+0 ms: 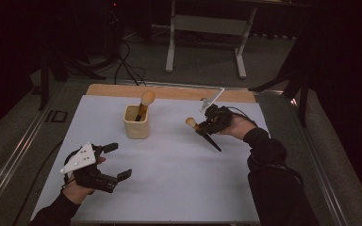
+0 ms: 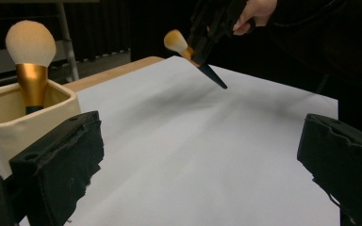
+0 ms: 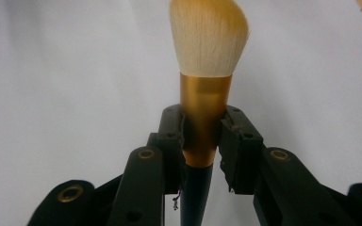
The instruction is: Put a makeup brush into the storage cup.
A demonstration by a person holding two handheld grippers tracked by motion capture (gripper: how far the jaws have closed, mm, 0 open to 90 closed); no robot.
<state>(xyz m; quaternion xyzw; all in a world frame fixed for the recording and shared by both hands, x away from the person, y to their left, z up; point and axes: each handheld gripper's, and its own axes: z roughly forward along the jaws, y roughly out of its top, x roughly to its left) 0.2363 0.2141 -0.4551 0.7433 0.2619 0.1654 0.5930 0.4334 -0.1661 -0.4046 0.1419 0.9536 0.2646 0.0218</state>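
Lower left of the high view, the left gripper (image 1: 115, 161) hovers with jaws spread. At centre right, the right gripper (image 1: 206, 124) pinches a makeup brush (image 1: 202, 131) by its ferrule, tilted above the table; it may pivot and miss the cream holder (image 1: 136, 122).

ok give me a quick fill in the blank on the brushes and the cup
1. The right tongs are shut on a makeup brush, gripping its ____ metal collar.
2. A second brush stands bristles up inside the cream ____.
3. The left tongs sit near the table's front edge with their jaws ____ and nothing between them.
4. The held brush's dark handle tip points down toward the ____ sheet covering the table.

Missing words: gold; cup; open; white
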